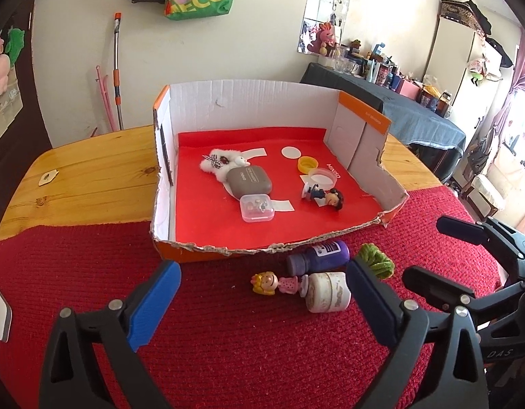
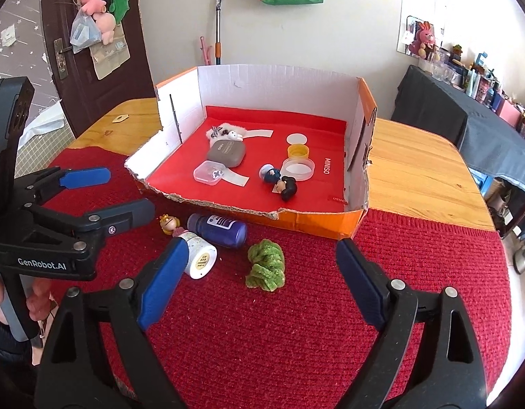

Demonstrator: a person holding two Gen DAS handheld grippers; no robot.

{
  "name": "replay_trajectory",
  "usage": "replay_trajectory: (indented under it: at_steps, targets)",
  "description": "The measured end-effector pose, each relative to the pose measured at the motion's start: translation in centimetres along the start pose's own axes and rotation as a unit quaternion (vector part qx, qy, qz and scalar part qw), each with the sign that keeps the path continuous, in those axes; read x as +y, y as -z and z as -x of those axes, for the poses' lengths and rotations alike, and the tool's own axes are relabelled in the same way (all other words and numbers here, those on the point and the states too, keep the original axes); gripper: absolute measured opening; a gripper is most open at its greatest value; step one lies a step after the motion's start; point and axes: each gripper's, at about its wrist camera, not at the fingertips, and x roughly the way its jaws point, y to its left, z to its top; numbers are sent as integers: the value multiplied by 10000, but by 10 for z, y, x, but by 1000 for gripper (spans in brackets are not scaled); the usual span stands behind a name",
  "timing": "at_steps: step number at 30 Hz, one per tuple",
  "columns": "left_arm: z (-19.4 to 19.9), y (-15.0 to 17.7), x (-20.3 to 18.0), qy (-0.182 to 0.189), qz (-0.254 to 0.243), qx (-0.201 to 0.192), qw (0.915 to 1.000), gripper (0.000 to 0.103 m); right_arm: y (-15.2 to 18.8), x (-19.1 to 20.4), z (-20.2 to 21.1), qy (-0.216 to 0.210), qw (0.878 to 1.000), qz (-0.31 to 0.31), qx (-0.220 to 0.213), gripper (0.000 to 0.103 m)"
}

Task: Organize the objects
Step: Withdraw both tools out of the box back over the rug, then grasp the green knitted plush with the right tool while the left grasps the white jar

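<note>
An orange cardboard box (image 1: 363,112) (image 2: 317,225) with a red liner stands on the table and holds a grey case (image 1: 248,184), a clear small box (image 1: 257,208), a fluffy white charm (image 1: 218,163), a yellow cap (image 1: 308,164) and a dark-haired figurine (image 1: 325,197). On the red mat in front of it lie a purple bottle (image 1: 322,255) (image 2: 218,230), a blond doll (image 1: 272,283) (image 2: 170,225), a white jar (image 1: 327,291) (image 2: 199,259) and a green fuzzy bundle (image 1: 376,259) (image 2: 267,266). My left gripper (image 1: 264,272) (image 2: 127,191) hangs open over the doll and jar. My right gripper (image 2: 262,248) (image 1: 424,248) is open above the green bundle. Neither holds anything.
The red knitted mat (image 2: 296,323) covers the near half of a wooden table (image 1: 85,170). A small tag (image 1: 48,177) lies on the wood at the left. A dark-covered side table (image 1: 416,116) crowded with bottles stands at the right; a door (image 2: 91,68) at the back left.
</note>
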Motion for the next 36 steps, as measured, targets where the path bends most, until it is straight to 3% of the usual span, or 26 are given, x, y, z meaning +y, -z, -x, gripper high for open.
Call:
replay_trajectory:
  at_steps: [8,27,36]
  targets:
    - [4,13,-3,-17,35,22,10000,102,15,7,9,5,10000,68,1,93]
    - [-4,44,-12,-16,66,236,9997,102,48,10,4,-23,9998,50,186,93]
    - [-15,44,-19,214,70,321,9992,98,53,0,-7,40,9996,-35,294,90]
